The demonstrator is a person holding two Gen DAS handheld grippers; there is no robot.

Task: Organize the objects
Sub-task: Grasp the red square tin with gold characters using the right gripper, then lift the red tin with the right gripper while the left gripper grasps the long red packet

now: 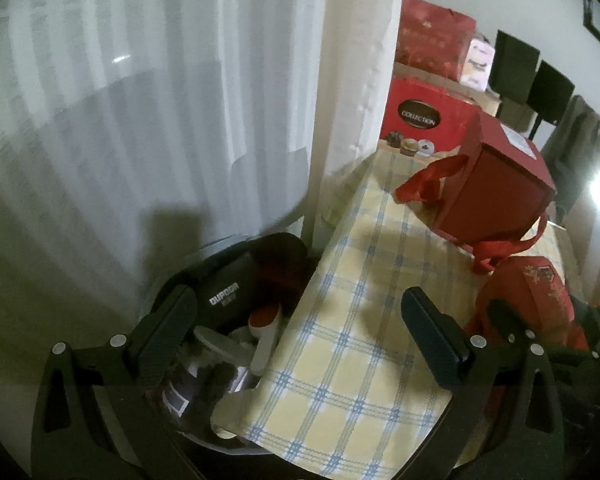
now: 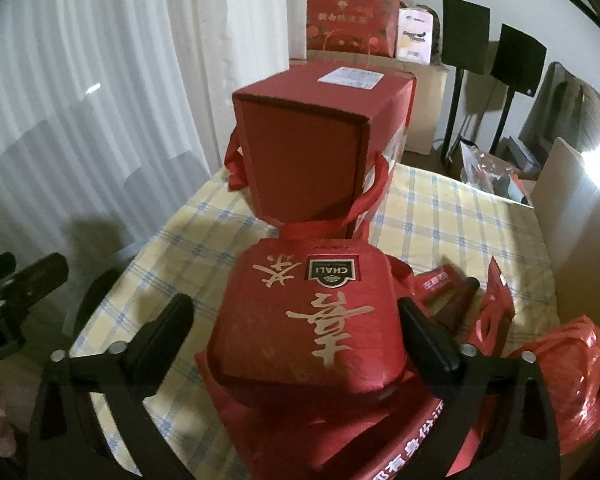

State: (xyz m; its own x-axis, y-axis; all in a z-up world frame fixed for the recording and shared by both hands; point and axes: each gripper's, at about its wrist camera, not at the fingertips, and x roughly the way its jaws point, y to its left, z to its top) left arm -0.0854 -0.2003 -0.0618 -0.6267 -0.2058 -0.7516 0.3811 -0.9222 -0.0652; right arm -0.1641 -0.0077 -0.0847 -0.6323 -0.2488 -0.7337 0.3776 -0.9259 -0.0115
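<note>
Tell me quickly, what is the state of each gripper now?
Left gripper: open, holding nothing, above the checked tablecloth.
Right gripper: open around the red tea box; its pads do not yet press on it.

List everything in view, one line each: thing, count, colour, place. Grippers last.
tablecloth: 1, yellow with blue checks, covering the table
tall box: 1, red with ribbon handles, mid-table
tea box: 1, red with gold lettering, near edge, between the right fingers
plastic bag: 1, red, right edge
gift bag: 1, red, far back
bin: 1, dark, beside the table
curtain: 1, white, left
left gripper: 1, black, open over the cloth
right gripper: 1, black, open around the tea box
</note>
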